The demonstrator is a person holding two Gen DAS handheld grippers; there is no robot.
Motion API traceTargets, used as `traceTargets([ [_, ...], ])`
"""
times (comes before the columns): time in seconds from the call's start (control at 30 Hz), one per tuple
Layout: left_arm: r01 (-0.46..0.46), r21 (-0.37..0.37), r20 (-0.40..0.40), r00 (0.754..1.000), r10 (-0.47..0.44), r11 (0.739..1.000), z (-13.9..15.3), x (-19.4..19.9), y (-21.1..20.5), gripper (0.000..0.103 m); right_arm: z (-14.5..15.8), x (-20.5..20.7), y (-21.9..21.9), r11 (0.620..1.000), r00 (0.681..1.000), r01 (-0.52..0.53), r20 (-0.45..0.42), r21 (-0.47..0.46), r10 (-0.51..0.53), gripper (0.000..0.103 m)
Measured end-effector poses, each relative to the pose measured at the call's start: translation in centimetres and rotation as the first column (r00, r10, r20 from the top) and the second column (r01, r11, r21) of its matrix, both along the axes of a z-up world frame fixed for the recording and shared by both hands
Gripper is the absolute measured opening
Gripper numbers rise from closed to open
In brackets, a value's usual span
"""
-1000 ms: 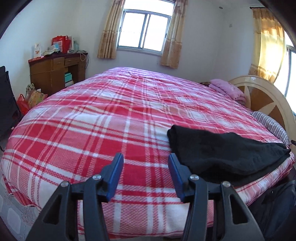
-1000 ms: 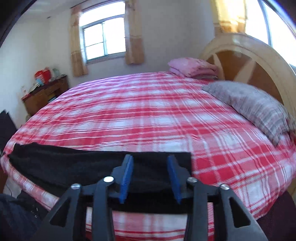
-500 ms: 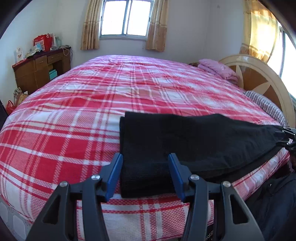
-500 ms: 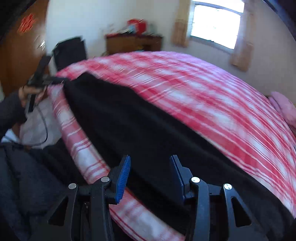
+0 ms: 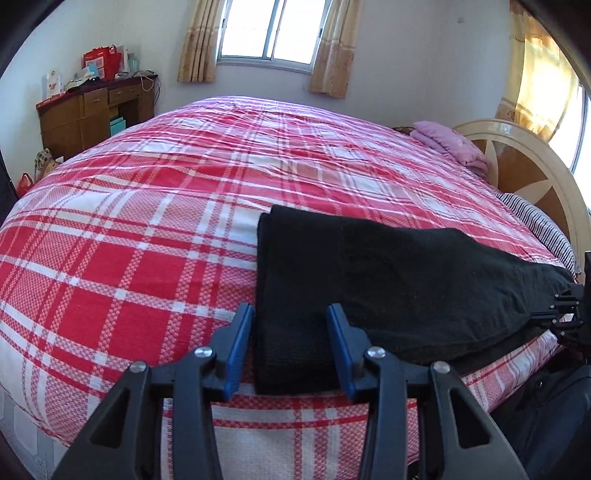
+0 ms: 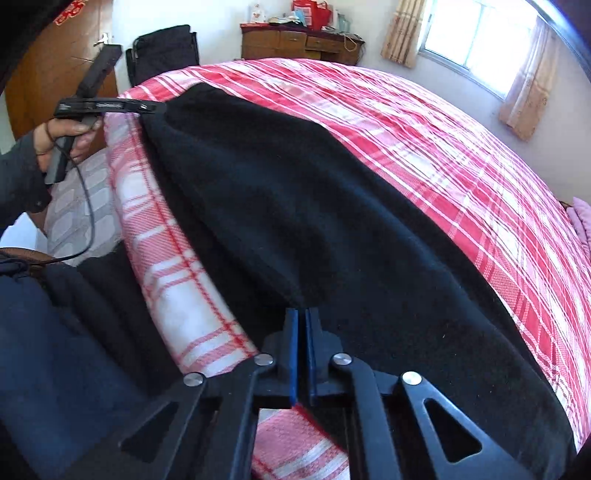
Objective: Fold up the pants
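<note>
Both tools angled down: right tool (image 6: 303, 314) clenched on pants (image 6: 295, 206), left tool (image 5: 290, 325) released.

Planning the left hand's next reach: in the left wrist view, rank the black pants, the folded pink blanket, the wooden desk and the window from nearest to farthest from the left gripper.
1. Black pants: one end lies between the left gripper's fingers.
2. Pink blanket: far right, by the headboard.
3. Wooden desk: far left, beyond the bed. Blanket and desk are close to call.
4. Window: back wall, farthest.
</note>
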State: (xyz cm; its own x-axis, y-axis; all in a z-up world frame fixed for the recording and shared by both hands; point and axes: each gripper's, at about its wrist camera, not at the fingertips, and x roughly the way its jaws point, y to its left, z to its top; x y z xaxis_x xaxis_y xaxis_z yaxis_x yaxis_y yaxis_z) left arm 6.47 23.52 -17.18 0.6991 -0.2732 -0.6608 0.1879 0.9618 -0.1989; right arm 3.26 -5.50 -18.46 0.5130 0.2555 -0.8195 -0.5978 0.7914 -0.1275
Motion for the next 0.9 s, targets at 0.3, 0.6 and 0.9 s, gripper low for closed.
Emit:
traceTargets([
  [0.3,0.045,0.045,0.026,0.999,-0.046,0.998,0.0,-0.3,-0.1,0.045,1.3,-1.2,-1.1,0.999,1.0,0.004,-0.012,0.05,-0.003,0.002],
  [0.6,0.03,0.128,0.102,0.994,-0.043,0.991,2.2,-1.5,0.9,0.048,-1.4,-0.9,-0.6,1.0,0.995,-0.008,-0.099,0.014,0.009,0.002],
  [0.9,0.08,0.182,0.08,0.992,-0.096,0.98,2.2,-1.3,-3.5,0.049,-1.3,-1.2,-1.2,1.0,0.997,0.018,-0.072,0.004,-0.017,0.003],
])
